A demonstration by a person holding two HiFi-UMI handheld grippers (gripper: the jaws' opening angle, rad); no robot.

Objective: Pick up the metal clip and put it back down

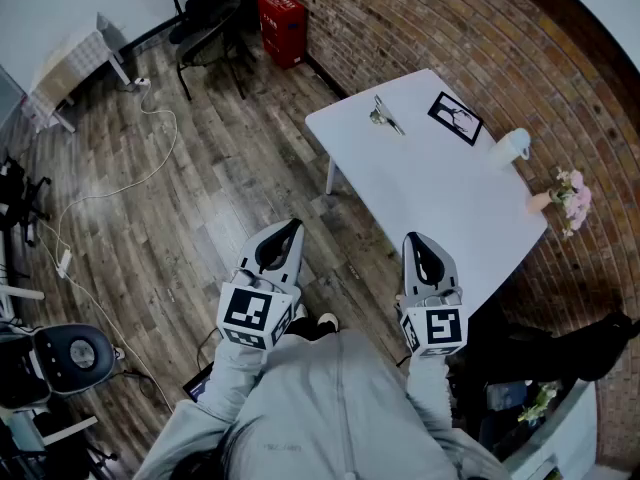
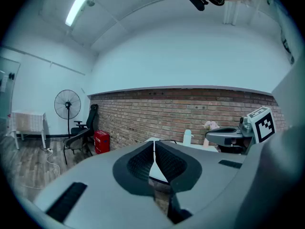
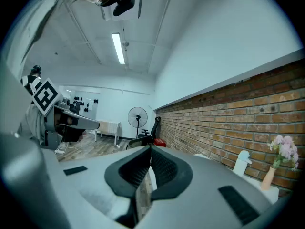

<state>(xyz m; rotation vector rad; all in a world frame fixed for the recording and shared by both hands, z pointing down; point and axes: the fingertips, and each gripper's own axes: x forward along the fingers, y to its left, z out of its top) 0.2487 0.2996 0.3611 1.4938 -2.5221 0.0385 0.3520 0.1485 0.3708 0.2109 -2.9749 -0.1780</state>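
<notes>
Left gripper (image 1: 292,226) and right gripper (image 1: 412,237) are both closed with nothing between the jaws, held side by side in front of the person. Metal clip (image 1: 384,116) lies on the white table (image 1: 440,183), near a picture card (image 1: 456,118), well apart from both grippers.
</notes>
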